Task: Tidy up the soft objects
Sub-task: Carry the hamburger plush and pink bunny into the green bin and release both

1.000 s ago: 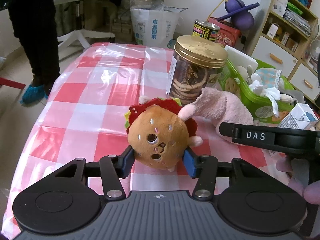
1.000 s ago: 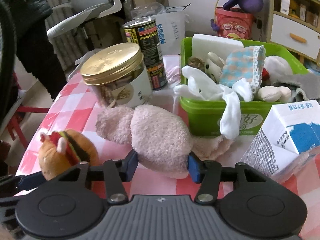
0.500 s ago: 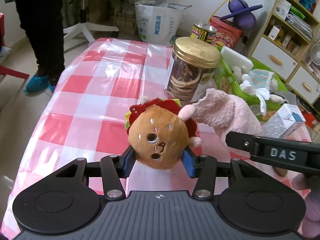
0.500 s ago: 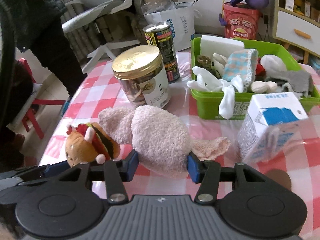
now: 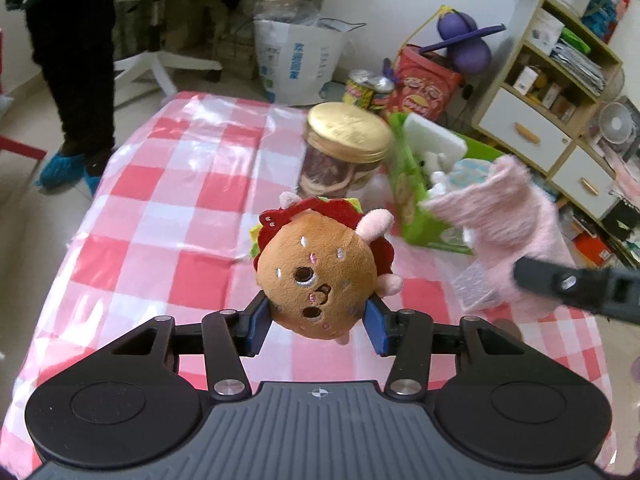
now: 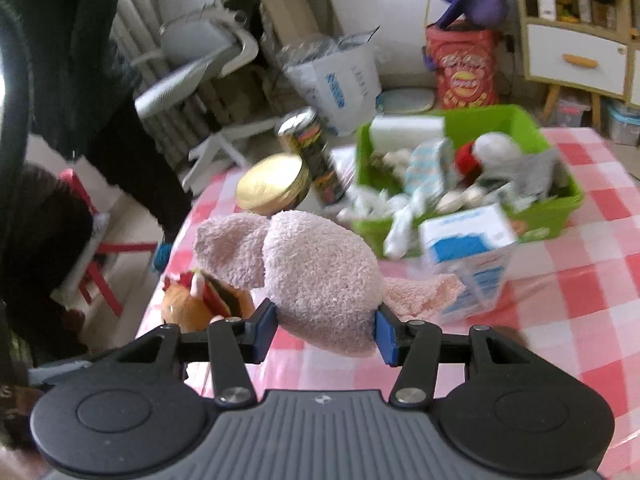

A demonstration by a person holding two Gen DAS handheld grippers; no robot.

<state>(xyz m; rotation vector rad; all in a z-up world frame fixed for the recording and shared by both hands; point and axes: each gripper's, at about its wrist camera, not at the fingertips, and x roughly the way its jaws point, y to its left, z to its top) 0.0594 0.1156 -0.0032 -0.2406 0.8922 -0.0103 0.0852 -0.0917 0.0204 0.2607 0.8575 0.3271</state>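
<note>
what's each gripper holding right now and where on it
Left gripper: burger plush, pinched across its bun sides. Right gripper: pink plush, squeezed across its round body.

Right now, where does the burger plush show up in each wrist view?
Left wrist view: the burger plush sits centre frame, clamped between the left gripper jaws, face toward the camera.
Right wrist view: it is at lower left, side-on, partly hidden behind the pink plush.
Shared landmark: the gold-lidded jar, standing on the checked tablecloth beside the green bin.
</note>
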